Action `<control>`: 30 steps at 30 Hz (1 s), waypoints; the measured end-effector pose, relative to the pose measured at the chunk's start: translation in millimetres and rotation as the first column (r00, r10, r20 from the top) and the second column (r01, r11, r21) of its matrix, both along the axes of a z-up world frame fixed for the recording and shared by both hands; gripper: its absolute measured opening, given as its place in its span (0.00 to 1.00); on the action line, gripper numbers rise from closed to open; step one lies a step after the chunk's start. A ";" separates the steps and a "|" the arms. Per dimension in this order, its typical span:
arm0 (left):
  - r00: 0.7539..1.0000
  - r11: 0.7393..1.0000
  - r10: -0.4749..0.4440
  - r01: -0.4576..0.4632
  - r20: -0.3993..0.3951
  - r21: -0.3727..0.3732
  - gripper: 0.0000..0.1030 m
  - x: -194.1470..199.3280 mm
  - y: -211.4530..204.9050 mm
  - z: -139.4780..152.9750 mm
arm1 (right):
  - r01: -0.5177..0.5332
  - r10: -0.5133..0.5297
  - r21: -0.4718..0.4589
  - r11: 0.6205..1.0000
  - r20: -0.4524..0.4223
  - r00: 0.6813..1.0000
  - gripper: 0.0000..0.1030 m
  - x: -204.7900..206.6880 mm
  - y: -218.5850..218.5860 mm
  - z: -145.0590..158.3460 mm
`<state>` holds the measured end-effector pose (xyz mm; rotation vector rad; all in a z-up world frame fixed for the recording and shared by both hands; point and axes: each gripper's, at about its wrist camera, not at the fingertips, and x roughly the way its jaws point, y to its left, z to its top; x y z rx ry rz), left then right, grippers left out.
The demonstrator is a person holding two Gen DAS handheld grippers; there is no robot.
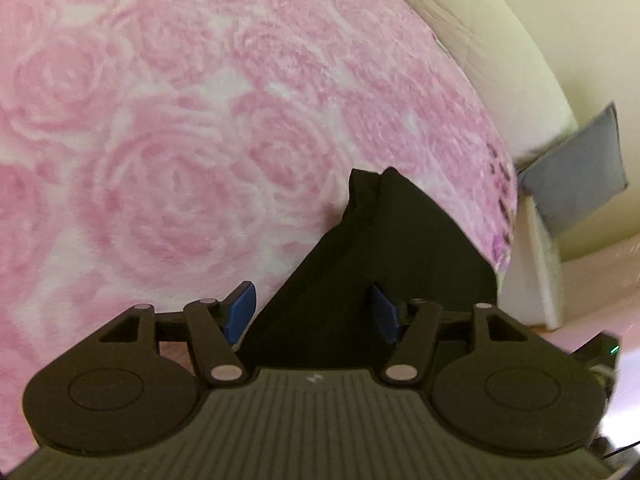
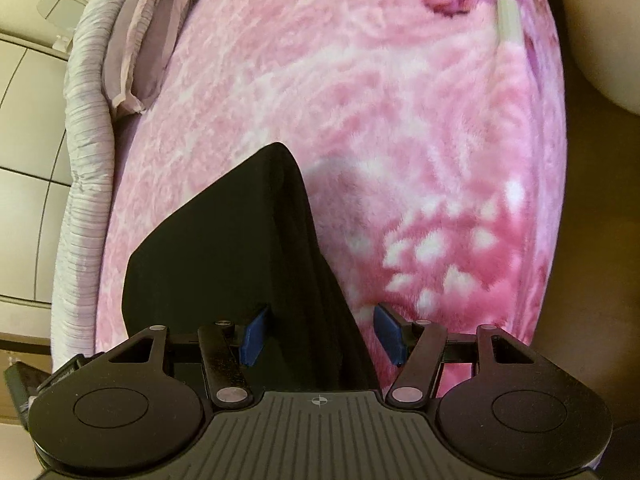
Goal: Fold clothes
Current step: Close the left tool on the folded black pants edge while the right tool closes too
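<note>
Black garment (image 1: 384,248) – pink blanket (image 1: 180,120) beneath

No words, brand names or numbers can be read in either view. The only marks sit on the ribbed grey housing of each tool: the left gripper (image 1: 313,311) carries a small pale mark near the top middle of its housing, too blurred to make out, perhaps a logo. The right gripper (image 2: 320,334) carries a small crosshair circle in the same place, with no lettering beside it.
</note>
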<state>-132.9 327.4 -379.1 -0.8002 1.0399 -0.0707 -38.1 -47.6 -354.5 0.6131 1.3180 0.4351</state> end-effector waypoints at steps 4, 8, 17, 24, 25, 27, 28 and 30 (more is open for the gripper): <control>1.000 0.991 0.017 -0.018 -0.013 -0.133 0.60 5.7 8.3 -19.9 | -0.015 0.016 0.055 0.998 -0.012 1.000 0.59 7.1 -2.7 -8.9; 0.997 0.975 -0.071 0.069 -0.002 -0.212 0.60 14.1 -2.4 -30.1 | -0.054 0.056 0.106 0.993 -0.016 0.998 0.59 12.7 -4.6 -16.1; 0.995 0.988 -0.102 0.102 0.007 -0.117 0.43 11.1 -29.5 -27.5 | -0.153 0.157 0.132 0.979 -0.025 0.987 0.51 21.5 14.6 -24.3; 0.997 0.994 -0.079 0.079 0.006 -0.076 0.25 8.9 -42.3 -18.8 | -0.150 0.156 0.168 0.974 -0.026 0.987 0.23 22.1 18.2 -31.3; 0.997 0.995 -0.077 0.078 0.010 -0.067 0.22 7.4 -43.3 -15.6 | -0.147 0.154 0.176 0.973 -0.027 0.988 0.21 21.7 17.8 -31.8; 0.998 0.996 -0.063 0.064 0.018 -0.066 0.19 3.5 -44.0 -8.3 | -0.144 0.152 0.192 0.971 -0.029 0.988 0.20 21.7 17.5 -28.5; 0.998 0.996 -0.051 0.052 0.022 -0.073 0.17 1.4 -43.7 -4.8 | -0.143 0.152 0.200 0.969 -0.030 0.988 0.19 21.9 17.5 -25.7; 0.999 0.996 -0.028 0.030 0.031 -0.084 0.16 -4.9 -43.3 3.4 | -0.140 0.150 0.217 0.966 -0.033 0.988 0.18 22.3 17.5 -20.1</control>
